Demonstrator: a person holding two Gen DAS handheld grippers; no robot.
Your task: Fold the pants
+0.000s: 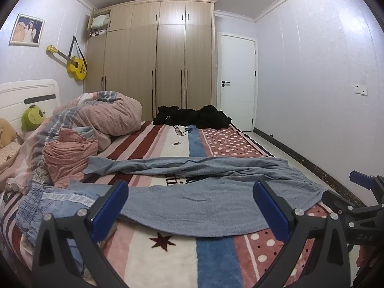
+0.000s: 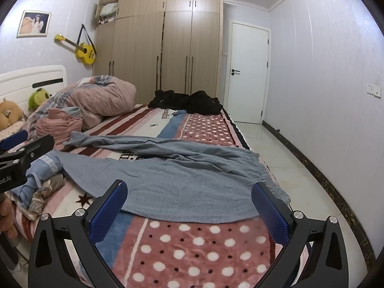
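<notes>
both grippers' jaws gape apart above the blue pants (image 1: 196,204) spread across the blanket (image 2: 192,247).

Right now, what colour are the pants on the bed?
Blue-grey pants, clearest in the right wrist view.

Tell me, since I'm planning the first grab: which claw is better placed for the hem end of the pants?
Right claw, probably: open, facing the grey-blue knit pants' fringed hem. The left claw faces mid-leg.
</notes>
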